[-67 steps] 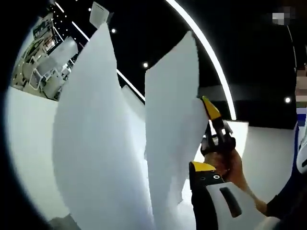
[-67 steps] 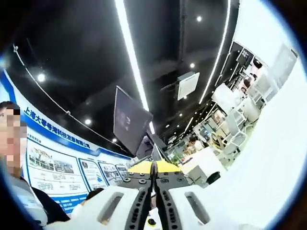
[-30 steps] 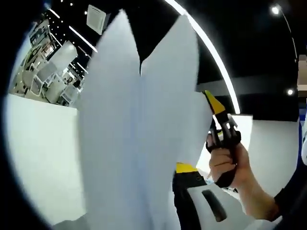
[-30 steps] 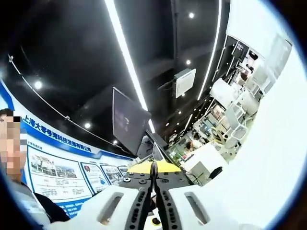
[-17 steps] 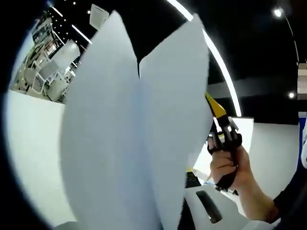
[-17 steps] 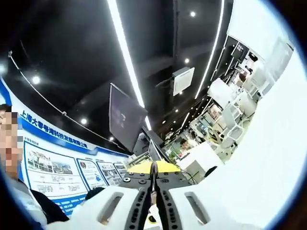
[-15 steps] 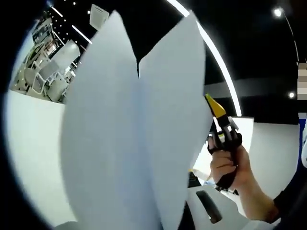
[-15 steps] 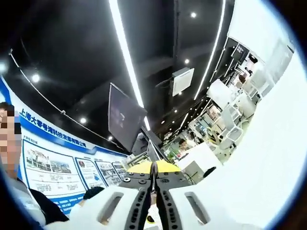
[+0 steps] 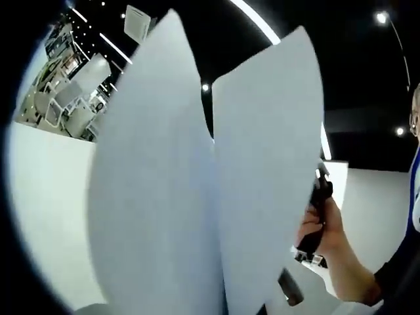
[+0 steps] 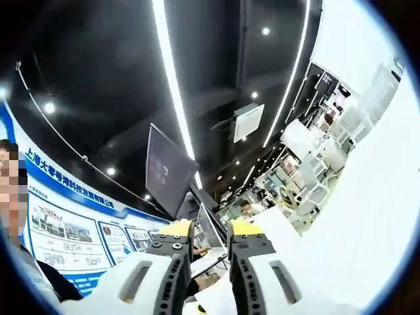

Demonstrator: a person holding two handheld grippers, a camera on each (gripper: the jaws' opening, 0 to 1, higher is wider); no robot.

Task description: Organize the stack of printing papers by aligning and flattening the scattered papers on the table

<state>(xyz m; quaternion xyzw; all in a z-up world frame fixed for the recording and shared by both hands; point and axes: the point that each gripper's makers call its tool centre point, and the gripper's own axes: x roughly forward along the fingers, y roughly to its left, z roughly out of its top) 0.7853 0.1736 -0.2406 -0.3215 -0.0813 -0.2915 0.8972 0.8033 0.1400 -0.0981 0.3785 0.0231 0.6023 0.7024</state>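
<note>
Two white sheets of printing paper point(image 9: 157, 197) point(image 9: 269, 177) stand upright close in front of the left gripper view, fanned apart at the top. They rise from where my left gripper's jaws are and hide those jaws almost wholly. To the right, a hand point(image 9: 321, 230) holds the right gripper, whose tip is behind the right sheet's edge. In the right gripper view my right gripper point(image 10: 210, 230) points up at the ceiling with its yellow-tipped jaws apart and nothing between them. A white paper corner point(image 10: 213, 298) shows low between the jaws.
A broad white surface point(image 9: 39, 210) lies behind the papers. A dark ceiling with long light strips point(image 10: 172, 98), a hanging screen point(image 10: 167, 174), a blue poster wall point(image 10: 65, 236) and white furniture point(image 10: 308, 164) lie beyond. A person stands at the left edge point(image 10: 26, 275).
My right gripper's jaws have opened. The right sheet has swung rightward and now covers the right gripper's yellow tip in the left gripper view.
</note>
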